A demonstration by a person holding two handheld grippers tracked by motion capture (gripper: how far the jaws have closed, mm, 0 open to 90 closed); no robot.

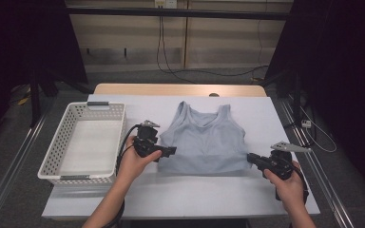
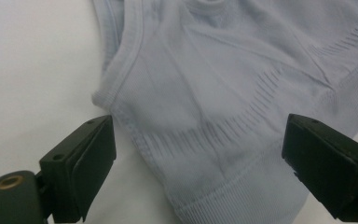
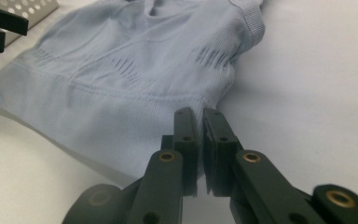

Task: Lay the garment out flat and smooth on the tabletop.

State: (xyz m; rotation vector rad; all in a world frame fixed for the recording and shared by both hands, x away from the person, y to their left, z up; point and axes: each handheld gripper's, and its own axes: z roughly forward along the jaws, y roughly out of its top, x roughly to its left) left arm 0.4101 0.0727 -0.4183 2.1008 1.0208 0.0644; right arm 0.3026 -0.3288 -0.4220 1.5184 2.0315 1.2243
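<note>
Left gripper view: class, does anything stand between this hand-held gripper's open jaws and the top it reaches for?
Nothing visible does. The left hand-held gripper has its jaws spread wide, one on each side of the top's lower corner, with only fabric and bare table between them. The pads are not yet pressing on the cloth.

A white perforated basket (image 1: pixel 82 142) sat on the left part of the white table cover (image 1: pixel 180 194), its inside bare. Beyond the cover's far edge a strip of wooden tabletop (image 1: pixel 171 89) showed. Black cables (image 1: pixel 171 66) trailed across the grey floor before a pale panelled wall (image 1: pixel 218 42).
</note>
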